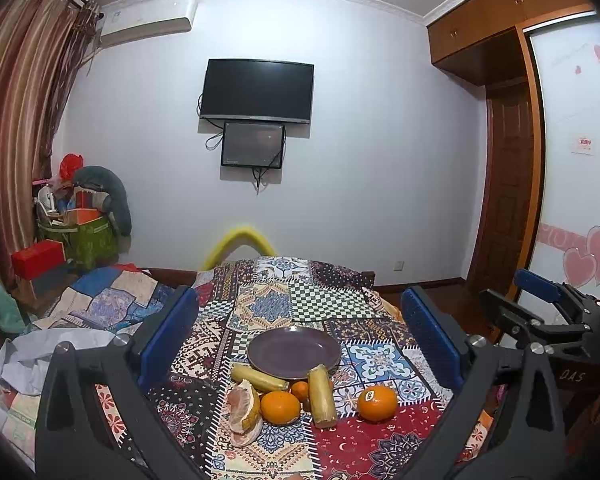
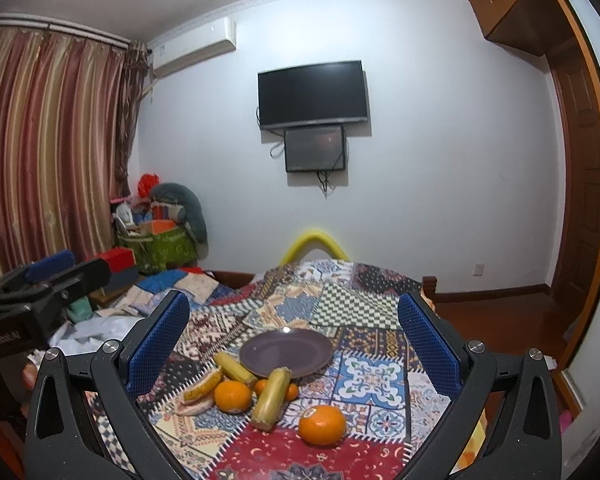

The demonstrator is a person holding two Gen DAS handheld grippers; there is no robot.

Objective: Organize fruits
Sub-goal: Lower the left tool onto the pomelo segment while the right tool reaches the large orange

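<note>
A: Largest first?
B: Patchwork cloth [image 1: 268, 308] spread wide, bearing everything. Far behind the plate, a black TV [image 1: 257, 91] on the wall.

A: And the grippers?
B: Left gripper [image 1: 300, 332] held above the cloth on the near side of the plate, blue fingers [image 1: 168, 336] spread wide apart, gripping nothing. Right gripper [image 2: 296, 340] likewise: parted wide, empty, hovering on the near side of the plate.

A: Landmark?
B: Purple plate [image 1: 294, 353], bare, lying flat mid-cloth.

A: Fruit, then?
B: All off the plate, on its near side. Pomelo piece [image 1: 242, 410] near-left of the plate, peel curled, pink flesh showing. Upright-lying banana [image 1: 322, 396] just off the plate's near rim, pointing away from it. Second banana [image 1: 258, 376] touching or nearly touching the near-left rim, lying crosswise. Stickered orange [image 1: 377, 403] near-right of the plate, apart from the rest. Plain orange [image 1: 280, 407] straight near of the plate, between pomelo piece and upright-lying banana. Small tangerine [image 1: 300, 390] tucked between both bananas, closest to the plate after them
</note>
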